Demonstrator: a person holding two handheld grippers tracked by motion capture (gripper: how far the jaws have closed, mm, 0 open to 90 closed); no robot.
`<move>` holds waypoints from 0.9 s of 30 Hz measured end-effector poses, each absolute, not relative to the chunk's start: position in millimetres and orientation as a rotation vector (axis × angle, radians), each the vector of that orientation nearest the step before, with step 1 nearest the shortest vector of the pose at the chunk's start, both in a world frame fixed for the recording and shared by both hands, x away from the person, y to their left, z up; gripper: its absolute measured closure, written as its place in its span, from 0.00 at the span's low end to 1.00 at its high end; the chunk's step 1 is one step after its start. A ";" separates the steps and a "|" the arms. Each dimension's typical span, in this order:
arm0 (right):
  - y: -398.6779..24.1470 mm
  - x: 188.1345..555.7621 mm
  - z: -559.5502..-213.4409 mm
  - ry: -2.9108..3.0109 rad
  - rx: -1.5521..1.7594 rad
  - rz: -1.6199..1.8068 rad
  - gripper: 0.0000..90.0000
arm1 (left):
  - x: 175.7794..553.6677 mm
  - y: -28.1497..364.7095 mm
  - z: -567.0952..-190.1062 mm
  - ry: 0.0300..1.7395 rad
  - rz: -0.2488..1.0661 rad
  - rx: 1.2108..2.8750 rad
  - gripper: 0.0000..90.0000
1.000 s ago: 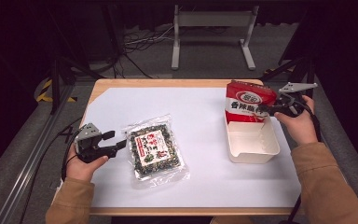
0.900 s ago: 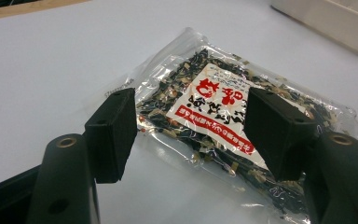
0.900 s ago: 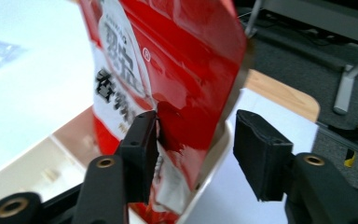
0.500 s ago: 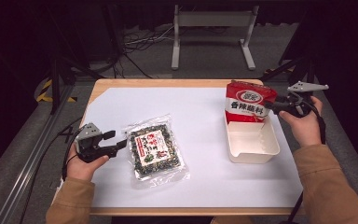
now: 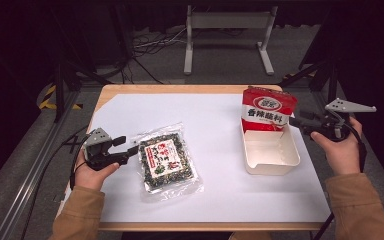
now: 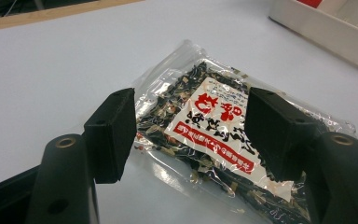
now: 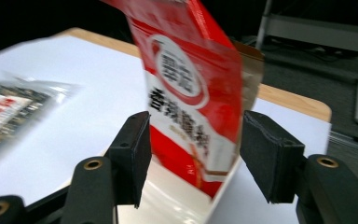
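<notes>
A red snack bag [image 5: 267, 112] stands upright at the far end of a white tray [image 5: 272, 171] on the right. My right gripper [image 5: 296, 121] hovers at the bag's right edge. Its jaws have just been opening and stand apart in the right gripper view [image 7: 193, 140], with the red bag [image 7: 191, 93] just ahead of them and neither pad pressing it. A clear packet of dark seaweed with a red and white label [image 5: 166, 162] lies flat at centre left. My left gripper [image 5: 129, 148] rests beside its left edge, open, with the packet [image 6: 214, 130] ahead of the jaws.
A white sheet [image 5: 210, 125] covers most of the wooden table. The tray [image 6: 326, 32] is bare in its near half. A metal stand [image 5: 227, 30] and cables sit on the floor beyond the far edge.
My right gripper has let go of the red bag and drawn back to the right, its jaws wider. The bag stays standing in the tray. The left gripper has not moved.
</notes>
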State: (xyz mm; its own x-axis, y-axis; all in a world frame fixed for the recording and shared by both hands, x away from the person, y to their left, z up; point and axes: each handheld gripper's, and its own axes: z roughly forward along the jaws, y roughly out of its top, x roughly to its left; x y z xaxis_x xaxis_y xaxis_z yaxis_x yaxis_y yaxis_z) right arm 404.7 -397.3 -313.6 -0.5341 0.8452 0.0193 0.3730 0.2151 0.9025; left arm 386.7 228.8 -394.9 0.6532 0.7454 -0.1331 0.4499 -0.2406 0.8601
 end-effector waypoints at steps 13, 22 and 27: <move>-362.0 361.4 -304.6 2.064 0.995 1.334 0.48 | 385.6 234.3 -389.7 0.985 0.403 1.903 0.33; -333.1 344.6 -313.8 2.109 0.917 1.403 0.45 | 385.1 236.6 -390.7 1.005 0.352 1.943 0.33; -316.5 341.9 -321.2 2.161 0.849 1.424 0.44 | 387.1 235.3 -393.1 0.995 0.309 1.988 0.32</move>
State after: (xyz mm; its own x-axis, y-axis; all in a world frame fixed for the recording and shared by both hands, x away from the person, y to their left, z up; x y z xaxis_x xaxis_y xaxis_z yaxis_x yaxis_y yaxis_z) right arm 341.9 -316.5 -321.2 -0.7279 0.6856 -0.0103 0.2610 0.2909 0.9205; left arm 387.1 235.3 -393.1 0.6499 0.7453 -0.1488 0.5304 -0.3045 0.7912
